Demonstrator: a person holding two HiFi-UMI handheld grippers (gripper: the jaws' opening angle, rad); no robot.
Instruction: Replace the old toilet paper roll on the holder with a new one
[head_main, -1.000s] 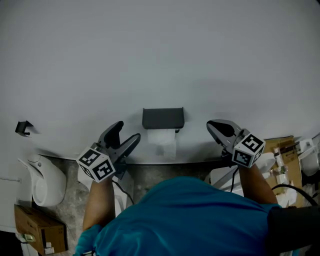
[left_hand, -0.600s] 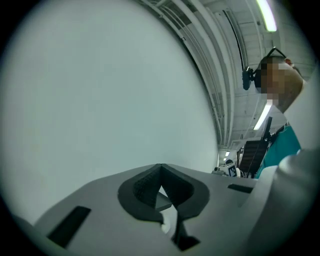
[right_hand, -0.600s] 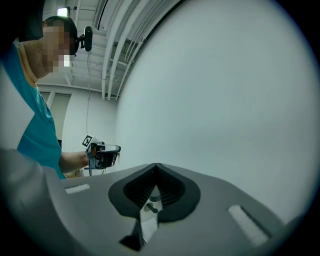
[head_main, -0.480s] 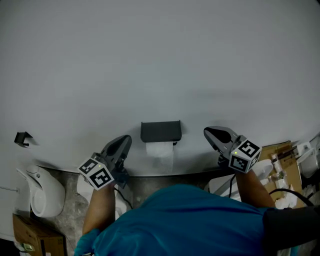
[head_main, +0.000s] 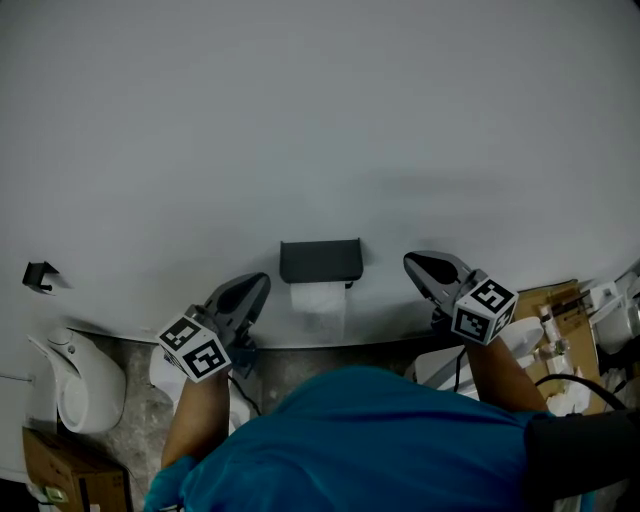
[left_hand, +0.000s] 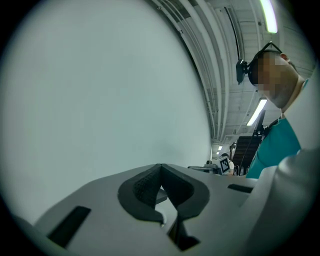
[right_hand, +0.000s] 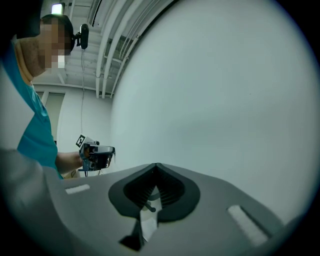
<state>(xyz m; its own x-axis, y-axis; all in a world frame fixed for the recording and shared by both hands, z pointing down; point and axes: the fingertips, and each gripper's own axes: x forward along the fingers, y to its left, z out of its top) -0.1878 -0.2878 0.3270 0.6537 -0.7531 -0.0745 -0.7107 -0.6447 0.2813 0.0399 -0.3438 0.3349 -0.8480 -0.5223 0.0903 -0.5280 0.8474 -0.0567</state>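
A black holder (head_main: 320, 260) is fixed to the pale wall, with a white toilet paper roll (head_main: 320, 297) hanging under it. My left gripper (head_main: 257, 286) is held left of the roll, apart from it, jaws shut with nothing between them. My right gripper (head_main: 413, 265) is held right of the holder, also shut and empty. In the left gripper view the shut jaws of the left gripper (left_hand: 160, 169) face bare wall, and the right gripper (left_hand: 223, 164) shows small beyond. The right gripper view shows the right gripper (right_hand: 156, 167) shut, with the left gripper (right_hand: 95, 154) at the far left.
A white toilet-like fixture (head_main: 75, 372) stands low on the left, with a small black hook (head_main: 38, 275) on the wall above it. Cardboard boxes (head_main: 560, 310) and clutter sit at the right. Another box (head_main: 60, 482) lies at the bottom left.
My left gripper's jaws, open a second ago, have closed with nothing in them. Both grippers stay beside the holder, hardly shifted.
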